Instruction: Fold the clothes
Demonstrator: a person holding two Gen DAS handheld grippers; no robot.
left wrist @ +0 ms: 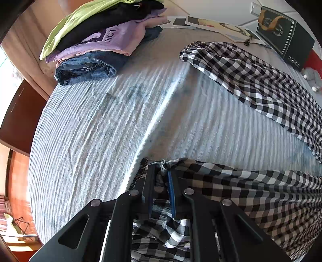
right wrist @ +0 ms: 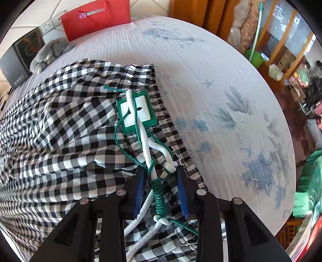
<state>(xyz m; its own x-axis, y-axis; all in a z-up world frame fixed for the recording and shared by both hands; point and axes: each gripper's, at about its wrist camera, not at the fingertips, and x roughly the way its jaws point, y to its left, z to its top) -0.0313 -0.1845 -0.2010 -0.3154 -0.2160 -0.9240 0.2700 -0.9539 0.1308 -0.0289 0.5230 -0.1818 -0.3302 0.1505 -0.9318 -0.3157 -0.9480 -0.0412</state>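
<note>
Black-and-white checkered trousers (left wrist: pixel 251 80) lie spread on the striped bed sheet (left wrist: pixel 100 131). My left gripper (left wrist: pixel 162 171) is shut on a bunched leg hem of them at the near edge, with cloth pinched between the pads. In the right wrist view the trousers (right wrist: pixel 60 121) show their gathered waistband, a green-and-white tag (right wrist: pixel 138 112), a white drawstring (right wrist: pixel 145 145) and a coiled green cord (right wrist: pixel 159 193). My right gripper (right wrist: pixel 160 173) has its blue pads on either side of the waistband cloth and cords, closed in on them.
A stack of folded clothes (left wrist: pixel 96 40), jeans at the bottom, sits at the far left of the bed. Papers (left wrist: pixel 211 25) and a black box (left wrist: pixel 285 38) lie along the far side. A red bag (right wrist: pixel 96 18) and grey plush toy (right wrist: pixel 48 54) are nearby.
</note>
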